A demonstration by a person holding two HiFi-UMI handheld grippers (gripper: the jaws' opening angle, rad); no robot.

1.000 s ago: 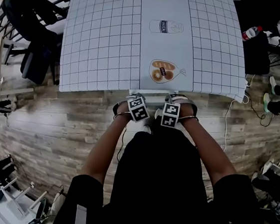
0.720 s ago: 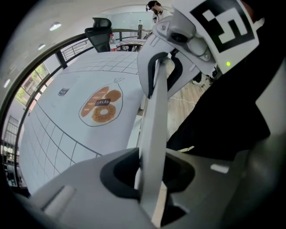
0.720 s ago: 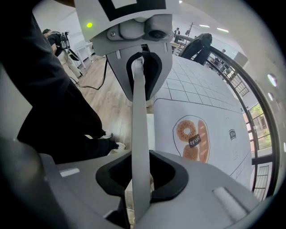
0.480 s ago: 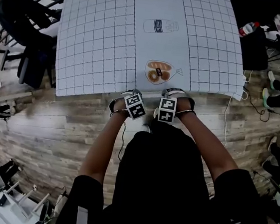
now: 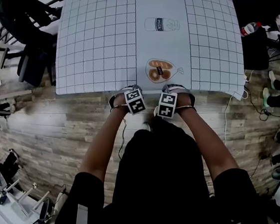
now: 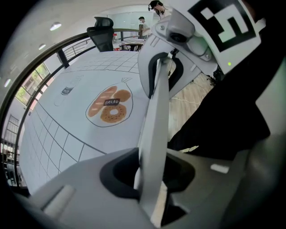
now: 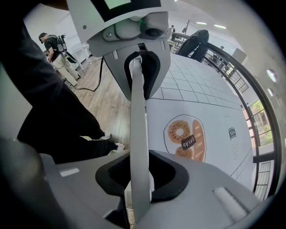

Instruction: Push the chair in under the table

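The table (image 5: 98,39) wears a white grid cloth with a bread drawing (image 5: 160,70) near its front edge. Of the chair I see only its thin white back rail (image 6: 154,112), running straight up the left gripper view; the tabletop and my body hide the rest. My left gripper (image 6: 149,179) is shut on that rail. A little further along the same rail (image 7: 138,116), my right gripper (image 7: 139,179) is shut on it too. In the head view both grippers, left (image 5: 134,99) and right (image 5: 167,104), point down side by side, right at the table's front edge.
A black office chair (image 5: 25,15) stands by the table's left side. At the right are a dark bag with a bottle (image 5: 258,47), a person's shoes (image 5: 275,94) and a white cable (image 5: 226,124) on the wood floor. Stands crowd the lower left corner (image 5: 0,188).
Both grippers have moved forward together with the rail, up to the table's front edge. The strip of white chair seen in front of the table a second ago is now hidden.
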